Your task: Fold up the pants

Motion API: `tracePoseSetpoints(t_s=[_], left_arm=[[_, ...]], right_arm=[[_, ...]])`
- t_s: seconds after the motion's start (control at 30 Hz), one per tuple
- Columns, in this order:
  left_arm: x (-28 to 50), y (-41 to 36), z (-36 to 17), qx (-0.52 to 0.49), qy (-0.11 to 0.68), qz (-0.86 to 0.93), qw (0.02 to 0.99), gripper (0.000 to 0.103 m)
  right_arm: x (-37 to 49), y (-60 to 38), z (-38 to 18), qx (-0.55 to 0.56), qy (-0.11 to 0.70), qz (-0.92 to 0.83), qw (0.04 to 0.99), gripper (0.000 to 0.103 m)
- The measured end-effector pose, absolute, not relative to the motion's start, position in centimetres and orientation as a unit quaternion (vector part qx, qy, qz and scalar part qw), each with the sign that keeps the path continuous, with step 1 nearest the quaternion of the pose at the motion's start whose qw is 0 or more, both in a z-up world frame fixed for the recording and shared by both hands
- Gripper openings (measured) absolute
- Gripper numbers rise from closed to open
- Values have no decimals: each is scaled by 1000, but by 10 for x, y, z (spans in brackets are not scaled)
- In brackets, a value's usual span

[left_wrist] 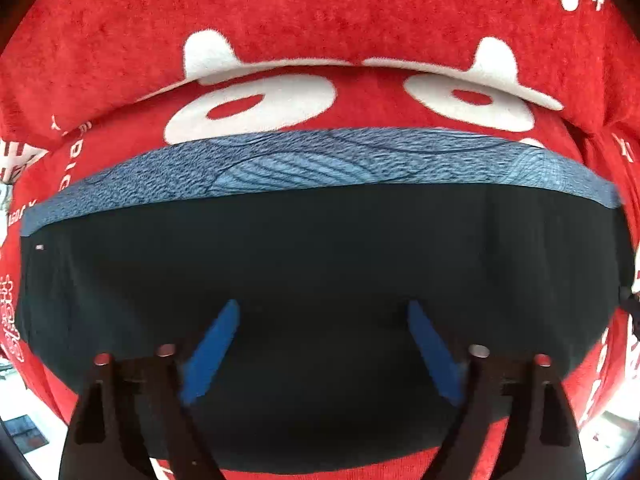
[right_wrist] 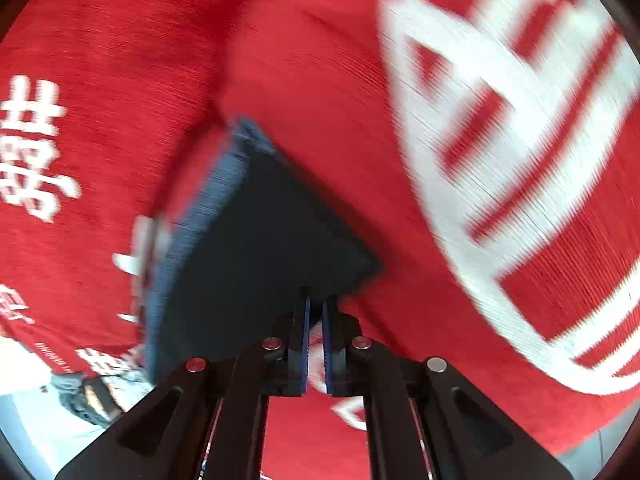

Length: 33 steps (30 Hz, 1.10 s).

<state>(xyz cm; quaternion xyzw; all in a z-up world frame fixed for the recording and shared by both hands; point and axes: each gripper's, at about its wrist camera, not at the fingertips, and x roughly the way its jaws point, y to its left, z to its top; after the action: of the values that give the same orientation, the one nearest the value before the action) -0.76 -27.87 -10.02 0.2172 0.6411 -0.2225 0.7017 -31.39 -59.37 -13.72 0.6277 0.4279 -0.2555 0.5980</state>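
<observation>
The black pants [left_wrist: 320, 264] lie folded on a red cloth with white print [left_wrist: 320, 12]. A blue-grey patterned band [left_wrist: 304, 168] runs along their far edge. My left gripper [left_wrist: 323, 320] is open above the black fabric, its blue fingers [left_wrist: 216, 344] spread wide and holding nothing. In the right wrist view the pants [right_wrist: 256, 256] appear as a dark triangle with the blue-grey band [right_wrist: 196, 236] along its left side. My right gripper [right_wrist: 316, 304] is shut on the near corner of the pants. This view is motion-blurred.
The red cloth [right_wrist: 340, 92] covers the whole surface, with a raised fold [left_wrist: 304, 60] beyond the pants. A pale floor and small clutter [right_wrist: 88, 396] show past the cloth's edge at the lower left of the right wrist view.
</observation>
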Motion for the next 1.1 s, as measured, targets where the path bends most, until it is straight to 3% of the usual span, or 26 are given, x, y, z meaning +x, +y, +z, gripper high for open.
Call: tracePoseSetpoints(t_s=[0.03, 0.07, 0.1, 0.2, 0.3, 0.53, 0.63, 0.67, 0.7, 0.87, 1.1], left_arm=[[-5, -277, -98, 216, 649, -216, 697, 89], [-4, -276, -96, 219, 653, -212, 693, 89], [-2, -275, -92, 221, 653, -212, 693, 89], [1, -276, -70, 217, 631, -229, 709, 89], [3, -291, -63, 219, 614, -242, 719, 89], [11, -340, -100, 216, 610, -218, 731, 89], [29, -334, -104, 200, 611, -211, 736, 92], [35, -329, -100, 207, 605, -202, 742, 92], [44, -320, -94, 214, 601, -194, 745, 92], [58, -255, -68, 229, 597, -171, 749, 92], [46, -153, -54, 214, 637, -113, 732, 92]], right_arm=[[-314, -594, -138, 626, 433, -257, 596, 12], [-316, -594, -132, 615, 437, -268, 598, 31], [-318, -595, -123, 601, 442, -285, 602, 37], [-317, -597, -83, 541, 442, -333, 633, 37], [-267, -591, -53, 496, 445, -260, 698, 37], [-108, -547, -90, 401, 520, -115, 746, 37], [-97, -555, -101, 359, 526, -143, 757, 24], [-101, -563, -102, 364, 527, -153, 752, 15], [-105, -572, -102, 384, 523, -160, 743, 14], [-154, -597, -88, 455, 498, -180, 715, 44], [-207, -546, -77, 531, 489, -138, 679, 46]])
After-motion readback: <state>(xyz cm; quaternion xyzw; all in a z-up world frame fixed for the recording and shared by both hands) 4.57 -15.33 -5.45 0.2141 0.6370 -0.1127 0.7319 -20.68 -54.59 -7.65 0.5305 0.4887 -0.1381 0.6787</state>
